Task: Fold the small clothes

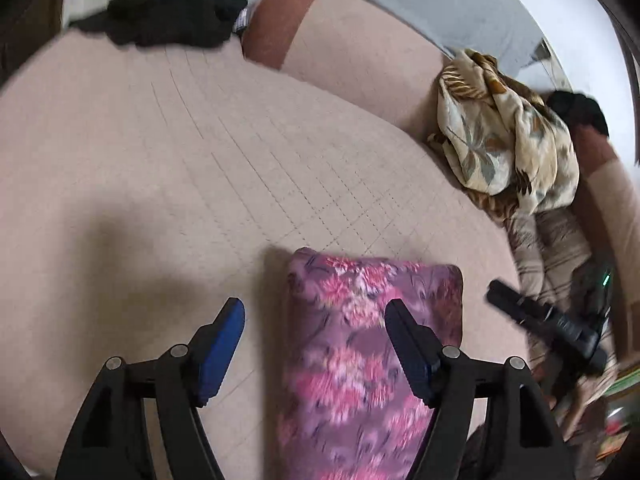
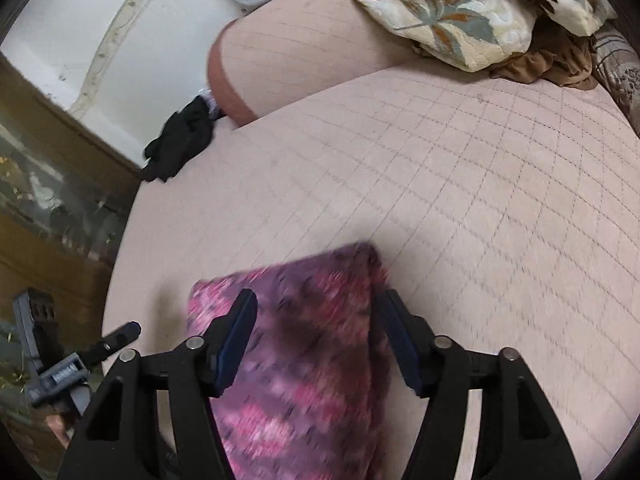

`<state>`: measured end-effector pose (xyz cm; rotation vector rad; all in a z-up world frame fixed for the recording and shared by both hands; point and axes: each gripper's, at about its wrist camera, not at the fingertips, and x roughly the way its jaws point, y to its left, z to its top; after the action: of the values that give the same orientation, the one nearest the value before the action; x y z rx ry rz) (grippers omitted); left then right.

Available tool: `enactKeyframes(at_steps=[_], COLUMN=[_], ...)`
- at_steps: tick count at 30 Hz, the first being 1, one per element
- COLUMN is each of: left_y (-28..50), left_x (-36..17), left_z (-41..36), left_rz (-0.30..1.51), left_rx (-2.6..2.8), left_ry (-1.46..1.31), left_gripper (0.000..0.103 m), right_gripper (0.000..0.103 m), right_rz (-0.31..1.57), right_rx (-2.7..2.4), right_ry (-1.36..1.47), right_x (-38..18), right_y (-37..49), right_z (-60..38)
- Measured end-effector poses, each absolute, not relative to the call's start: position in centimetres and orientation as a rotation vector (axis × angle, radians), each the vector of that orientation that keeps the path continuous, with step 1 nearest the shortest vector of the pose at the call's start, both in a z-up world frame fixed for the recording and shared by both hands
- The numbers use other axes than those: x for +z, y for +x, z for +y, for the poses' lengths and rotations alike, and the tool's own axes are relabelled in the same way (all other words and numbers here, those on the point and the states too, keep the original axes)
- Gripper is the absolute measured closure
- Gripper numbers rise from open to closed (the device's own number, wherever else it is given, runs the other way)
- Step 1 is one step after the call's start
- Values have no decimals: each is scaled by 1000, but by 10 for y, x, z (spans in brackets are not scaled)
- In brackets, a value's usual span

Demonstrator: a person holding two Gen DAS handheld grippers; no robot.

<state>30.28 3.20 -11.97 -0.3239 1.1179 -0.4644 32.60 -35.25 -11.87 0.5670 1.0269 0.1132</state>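
A folded pink and purple flowered cloth (image 1: 360,344) lies flat on the beige quilted sofa seat (image 1: 200,160). My left gripper (image 1: 316,320) is open above its left edge, holding nothing. In the right wrist view the same cloth (image 2: 296,360) lies under my right gripper (image 2: 316,312), which is open with its jaws spread over the cloth's far end. The right gripper also shows at the right of the left wrist view (image 1: 544,316). The left gripper shows at the lower left of the right wrist view (image 2: 116,338).
A black garment (image 1: 160,24) lies at the far end of the seat, also in the right wrist view (image 2: 180,144). A cream leaf-print quilt (image 1: 504,132) is piled against the backrest. A brown cloth (image 2: 548,68) lies under it. A wooden cabinet (image 2: 48,200) stands left.
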Motion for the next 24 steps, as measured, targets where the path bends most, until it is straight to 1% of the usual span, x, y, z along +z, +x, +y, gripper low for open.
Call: enactKeyframes(at_steps=[1, 3, 6, 9, 10, 11, 12, 13, 14, 15, 16, 18, 19, 21, 22, 23, 24], left_y=[305, 307, 316, 323, 323, 323, 322, 321, 319, 316, 311, 305, 305, 313, 315, 316, 317], left_x=[-133, -157, -178, -180, -181, -183, -185, -184, -180, -172, -163, -151, -153, -170, -178, -180, -177], left_z=[32, 30, 28, 27, 26, 24, 23, 24, 25, 26, 26, 20, 16, 14, 18, 23, 25], left_rz=[1126, 1165, 1215, 1208, 1204, 1209, 1211, 1202, 1185, 1149, 1103, 1049, 1043, 1094, 1111, 1115, 1119], left_rx=[-472, -466, -478, -512, -512, -519, -541, -552, -549, -551, -562, -563, -557, -499, -483, -486, -485], left_ry=[-347, -350, -406, -457, -454, -453, -471, -489, -489, -487, -479, -423, -395, -357, -382, -412, -416], left_gripper=[27, 28, 28, 29, 33, 37, 51, 61, 64, 71, 73, 74, 73, 72, 61, 58, 56], right_gripper=[54, 71, 73, 73, 73, 84, 96, 96, 97, 98, 98, 98, 98, 98, 98, 97, 97], right_rz=[1026, 1056, 1091, 1084, 1098, 1111, 1121, 1112, 1099, 1073, 1043, 971, 965, 1036, 1093, 1127, 1124], right_rx=[118, 121, 122, 143, 149, 147, 133, 117, 111, 91, 84, 85, 75, 27, 38, 45, 40], right_ry=[595, 627, 617, 620, 612, 600, 585, 587, 586, 559, 536, 506, 477, 460, 498, 517, 524], right_x=[-128, -151, -163, -164, -169, -172, -176, -176, -172, -163, -153, -131, -130, -153, -173, -184, -186], right_y=[326, 325, 330, 338, 343, 345, 346, 345, 345, 343, 340, 334, 335, 343, 347, 350, 349], right_z=[-357, -362, -366, -366, -363, -360, -358, -359, -359, -359, -360, -360, -358, -357, -358, -358, -359])
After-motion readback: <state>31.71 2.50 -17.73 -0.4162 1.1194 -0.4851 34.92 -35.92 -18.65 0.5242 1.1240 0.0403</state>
